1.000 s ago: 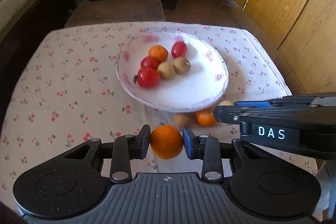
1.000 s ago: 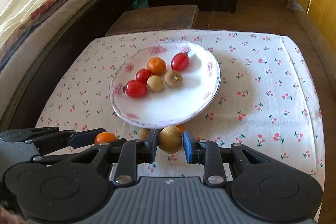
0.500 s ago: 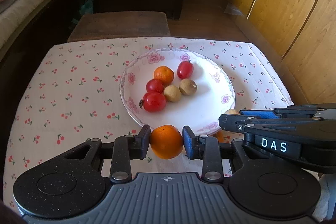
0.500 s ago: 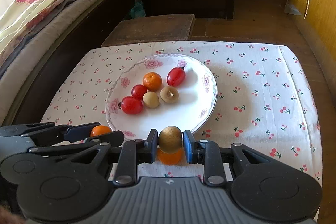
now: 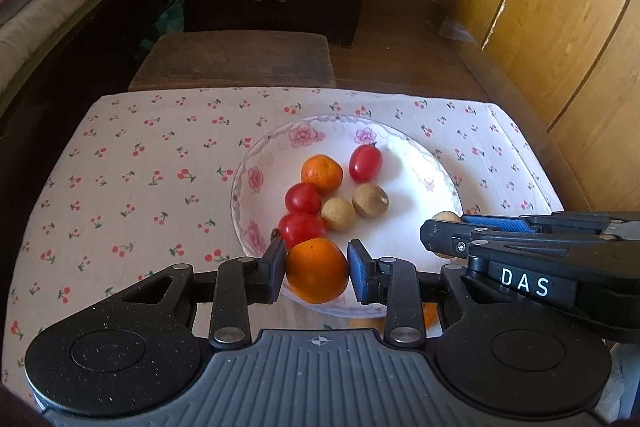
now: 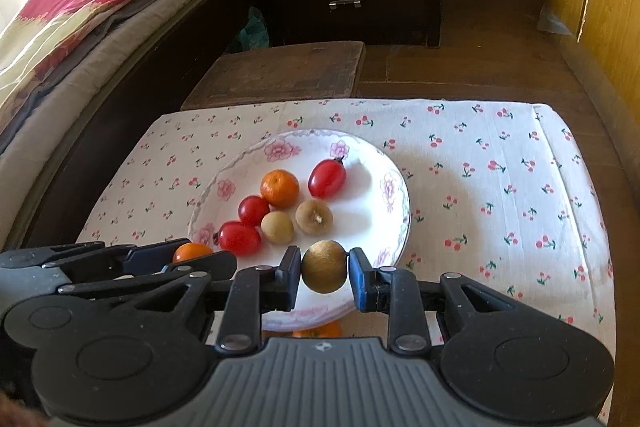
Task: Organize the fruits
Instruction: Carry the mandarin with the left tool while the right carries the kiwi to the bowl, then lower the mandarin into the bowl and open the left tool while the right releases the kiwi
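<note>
Hovering low in frame over the floral plate: left gripper clamped on a mandarin, right gripper squeezing a kiwi.

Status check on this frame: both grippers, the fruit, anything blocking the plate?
Left gripper shut on round orange mandarin. Right gripper shut on brown kiwi. Both over near rim of white floral plate. Nothing blocking.

Six fruits crowd the plate's left half; its right half lies bare. The tablecloth stands open toward the table's right edge and far-left corner.
</note>
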`<state>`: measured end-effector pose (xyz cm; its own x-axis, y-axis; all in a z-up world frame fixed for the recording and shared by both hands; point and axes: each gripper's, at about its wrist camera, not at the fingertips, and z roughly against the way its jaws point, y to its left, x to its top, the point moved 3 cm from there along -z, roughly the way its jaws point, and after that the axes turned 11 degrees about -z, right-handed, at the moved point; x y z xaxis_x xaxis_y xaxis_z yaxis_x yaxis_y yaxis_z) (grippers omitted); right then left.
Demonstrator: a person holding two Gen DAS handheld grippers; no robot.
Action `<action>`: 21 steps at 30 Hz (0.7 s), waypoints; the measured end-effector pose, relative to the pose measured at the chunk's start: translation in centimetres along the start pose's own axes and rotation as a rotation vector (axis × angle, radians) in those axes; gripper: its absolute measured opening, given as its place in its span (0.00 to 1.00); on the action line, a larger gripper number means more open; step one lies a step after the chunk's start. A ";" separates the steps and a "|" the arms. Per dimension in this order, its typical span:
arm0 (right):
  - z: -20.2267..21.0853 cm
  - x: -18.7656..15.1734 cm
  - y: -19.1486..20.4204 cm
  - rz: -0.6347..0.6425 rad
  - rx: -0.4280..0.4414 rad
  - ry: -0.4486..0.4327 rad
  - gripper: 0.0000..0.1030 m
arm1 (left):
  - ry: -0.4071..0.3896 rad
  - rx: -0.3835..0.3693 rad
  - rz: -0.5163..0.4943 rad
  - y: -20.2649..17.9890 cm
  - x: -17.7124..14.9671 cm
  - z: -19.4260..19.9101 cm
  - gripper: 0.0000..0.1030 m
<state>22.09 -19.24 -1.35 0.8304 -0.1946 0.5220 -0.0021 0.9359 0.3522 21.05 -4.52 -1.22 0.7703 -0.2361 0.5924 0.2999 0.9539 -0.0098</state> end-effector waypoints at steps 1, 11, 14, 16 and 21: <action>-0.2 0.1 0.0 0.000 -0.001 0.001 0.27 | 0.002 0.002 0.002 0.1 0.1 -0.2 0.39; -0.8 0.1 0.2 0.002 -0.005 -0.004 0.29 | 0.016 0.011 0.019 0.4 0.0 -0.9 0.39; -0.7 0.1 0.1 -0.003 -0.003 -0.007 0.29 | 0.012 0.012 0.018 0.4 0.1 -0.8 0.39; -0.7 0.1 0.1 -0.005 -0.006 -0.008 0.29 | 0.009 0.014 0.014 0.3 0.1 -0.7 0.39; -0.4 0.3 0.1 -0.007 -0.005 -0.017 0.29 | 0.003 0.014 0.014 0.2 0.2 -0.5 0.40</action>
<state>22.53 -19.09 -1.50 0.8210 -0.2061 0.5324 0.0067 0.9360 0.3520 21.59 -4.48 -1.53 0.7758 -0.2231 0.5902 0.2813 0.9596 -0.0071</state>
